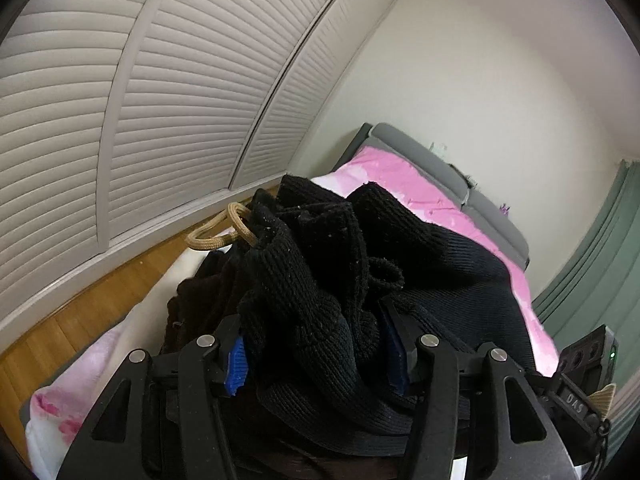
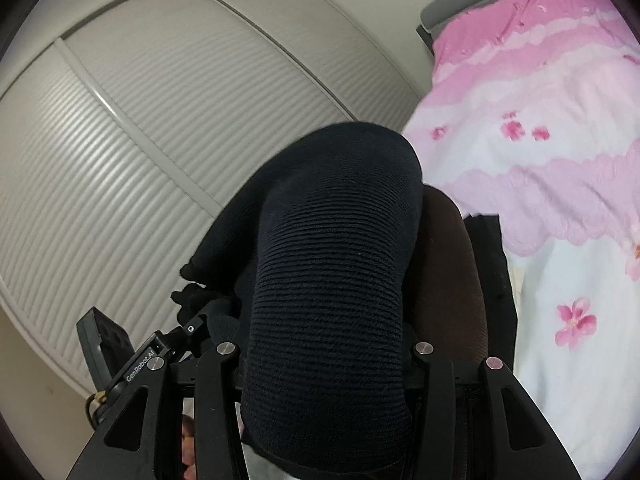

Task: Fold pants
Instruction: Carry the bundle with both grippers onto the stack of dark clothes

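Black knitted pants (image 1: 320,280) with a tan drawstring (image 1: 224,232) are bunched up and held above the bed. My left gripper (image 1: 316,356) is shut on the bunched waistband, blue pads (image 1: 236,368) pressing the fabric from both sides. In the right wrist view the ribbed pants fabric (image 2: 332,264) drapes over my right gripper (image 2: 324,352) and hides its fingertips; the fabric passes between its fingers. The other gripper's body (image 2: 108,344) shows at lower left there.
A bed with a pink and white floral cover (image 2: 540,160) lies below and to the right, with a grey headboard (image 1: 460,176). Louvred wardrobe doors (image 1: 140,100) stand to the left. Wooden floor (image 1: 100,292) runs beside the bed. A dark brown garment (image 2: 444,272) lies under the pants.
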### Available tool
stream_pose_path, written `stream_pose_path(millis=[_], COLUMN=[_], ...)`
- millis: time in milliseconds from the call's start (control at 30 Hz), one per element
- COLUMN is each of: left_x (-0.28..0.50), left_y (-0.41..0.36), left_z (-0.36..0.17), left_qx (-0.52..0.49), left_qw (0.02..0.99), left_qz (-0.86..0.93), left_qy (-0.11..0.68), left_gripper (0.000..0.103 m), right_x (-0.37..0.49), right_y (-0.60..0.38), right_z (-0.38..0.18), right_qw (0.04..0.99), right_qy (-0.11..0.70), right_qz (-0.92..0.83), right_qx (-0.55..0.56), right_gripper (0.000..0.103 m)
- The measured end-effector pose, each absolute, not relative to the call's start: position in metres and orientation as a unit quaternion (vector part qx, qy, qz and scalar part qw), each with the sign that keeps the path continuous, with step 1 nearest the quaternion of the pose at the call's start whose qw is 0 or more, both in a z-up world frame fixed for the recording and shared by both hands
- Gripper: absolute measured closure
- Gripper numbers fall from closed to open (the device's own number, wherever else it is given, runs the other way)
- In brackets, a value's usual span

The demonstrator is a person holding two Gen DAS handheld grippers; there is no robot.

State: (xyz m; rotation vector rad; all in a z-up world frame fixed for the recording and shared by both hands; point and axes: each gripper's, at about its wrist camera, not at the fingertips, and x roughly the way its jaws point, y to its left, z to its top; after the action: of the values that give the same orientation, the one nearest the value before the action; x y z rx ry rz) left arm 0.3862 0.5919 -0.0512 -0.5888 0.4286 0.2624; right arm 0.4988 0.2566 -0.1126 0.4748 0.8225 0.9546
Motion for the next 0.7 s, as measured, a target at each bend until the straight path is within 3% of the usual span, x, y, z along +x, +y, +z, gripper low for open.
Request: stream_pose_path(millis=[267, 367, 567, 600, 700], left_x=[0.405, 0.407, 0.388, 0.382, 0.364], left_y=[0.59, 0.588, 0.575, 0.57, 0.554], left_z=[-0.075, -0.073, -0.042, -0.037, -0.022], left_qx=[-0.281, -0.275, -0.239, -0.23, -0.217], left_qw=[0.924, 0.924, 0.928, 0.929, 0.931], left_qz=[0.143, 0.147, 0.173, 0.181, 0.195], left_qy=[0.218, 0.22, 0.228, 0.227, 0.218], left_gripper=[0.048, 0.048, 0.034, 0.027, 0.015], right_x=[0.507, 0.502, 0.484, 0.479, 0.467], right_y=[0.254, 0.253, 0.248, 0.244, 0.223], right_z=[-0.13, -0.129, -0.093, -0.088, -0.074], right_qw=[0.781, 0.792, 0.814, 0.817, 0.835], right_qy=[0.405, 0.385, 0.385, 0.384, 0.368], right_qz=[0.421, 0.417, 0.397, 0.393, 0.368], right_qx=[0.221, 0.225, 0.177, 0.174, 0.176], right_gripper=[0.055, 0.05, 0.039, 0.035, 0.013])
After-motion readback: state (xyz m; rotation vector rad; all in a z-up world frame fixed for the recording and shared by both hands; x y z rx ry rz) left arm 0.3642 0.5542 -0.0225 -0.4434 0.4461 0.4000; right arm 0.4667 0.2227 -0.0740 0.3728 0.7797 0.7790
